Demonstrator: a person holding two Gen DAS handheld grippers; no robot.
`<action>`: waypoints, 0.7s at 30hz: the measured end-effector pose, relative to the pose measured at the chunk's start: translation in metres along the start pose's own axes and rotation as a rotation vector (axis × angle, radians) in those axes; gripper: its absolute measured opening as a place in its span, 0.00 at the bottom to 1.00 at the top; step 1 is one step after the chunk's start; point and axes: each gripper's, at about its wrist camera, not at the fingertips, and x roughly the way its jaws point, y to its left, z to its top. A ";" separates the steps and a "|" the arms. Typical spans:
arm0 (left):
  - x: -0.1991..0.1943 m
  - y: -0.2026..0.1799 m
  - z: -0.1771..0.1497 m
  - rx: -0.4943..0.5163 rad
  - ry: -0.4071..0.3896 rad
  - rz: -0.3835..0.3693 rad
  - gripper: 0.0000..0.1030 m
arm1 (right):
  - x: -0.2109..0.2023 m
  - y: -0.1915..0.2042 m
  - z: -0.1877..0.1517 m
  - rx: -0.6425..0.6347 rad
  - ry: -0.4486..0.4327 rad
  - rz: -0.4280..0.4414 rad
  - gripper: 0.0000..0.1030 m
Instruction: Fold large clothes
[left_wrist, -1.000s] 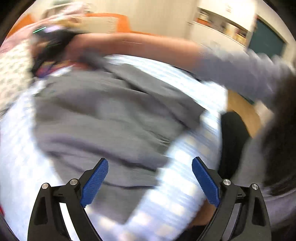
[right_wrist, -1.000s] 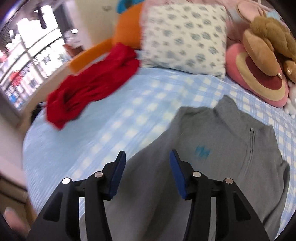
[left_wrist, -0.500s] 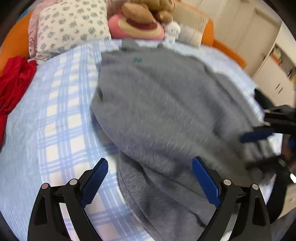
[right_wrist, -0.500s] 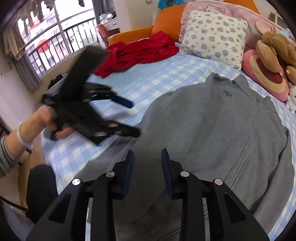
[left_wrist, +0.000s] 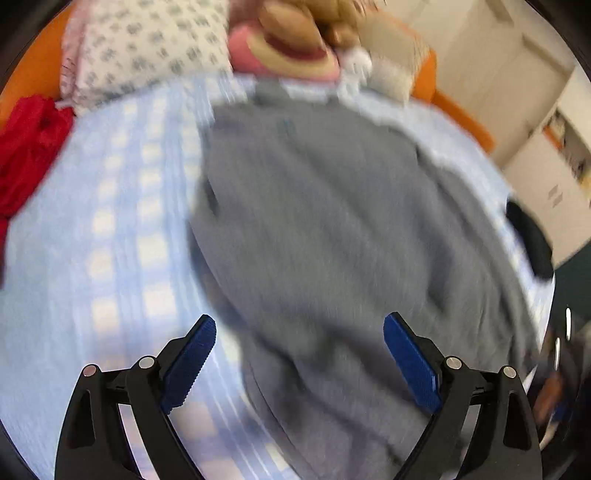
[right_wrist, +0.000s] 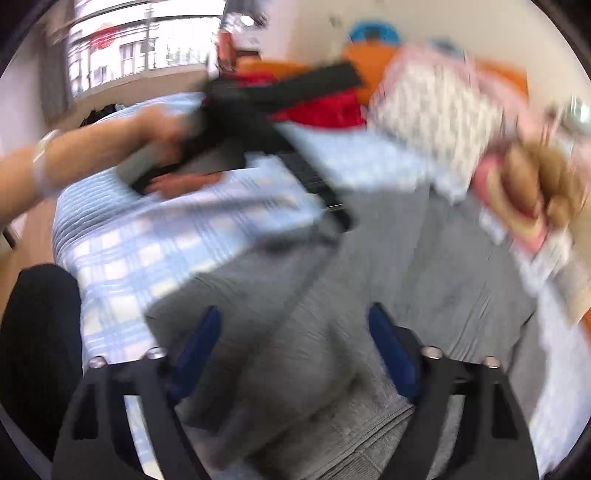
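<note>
A large grey sweatshirt (left_wrist: 332, 221) is laid out flat on a bed covered with a light blue checked sheet (left_wrist: 110, 240), its collar toward the pillows and its hem toward the near edge, a layout that suits folding because the whole garment is spread within reach. Both views are blurred by motion, so fine detail cannot be made out. In the left wrist view, the left gripper (left_wrist: 299, 354) is seen with its blue-padded jaws spread wide and nothing between them, poised above the garment's lower left edge where grey cloth meets the sheet; this is judged to be a line-up for taking hold of that side. In the right wrist view, the right gripper (right_wrist: 295, 343) is likewise held wide and empty above the lower part of the sweatshirt (right_wrist: 369, 277), near the ribbed hem. The other gripper, grasped by a bare hand (right_wrist: 162, 129), is seen across the bed as a dark blur. A patterned pillow (left_wrist: 147, 48), a pink round cushion (left_wrist: 284, 55) with a brown plush toy on it, and a red garment (left_wrist: 26, 147) are set toward the head and side of the bed, apart from the sweatshirt. No fold appears to have been made yet.
</note>
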 end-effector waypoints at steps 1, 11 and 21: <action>-0.007 0.005 0.010 -0.018 -0.024 0.001 0.91 | -0.001 0.010 0.001 -0.002 0.000 0.002 0.79; 0.060 0.057 0.087 -0.221 0.097 -0.074 0.91 | 0.059 0.119 -0.005 -0.095 0.079 -0.138 0.72; 0.116 0.084 0.118 -0.317 0.130 -0.097 0.91 | 0.115 0.102 -0.008 -0.140 0.150 -0.272 0.50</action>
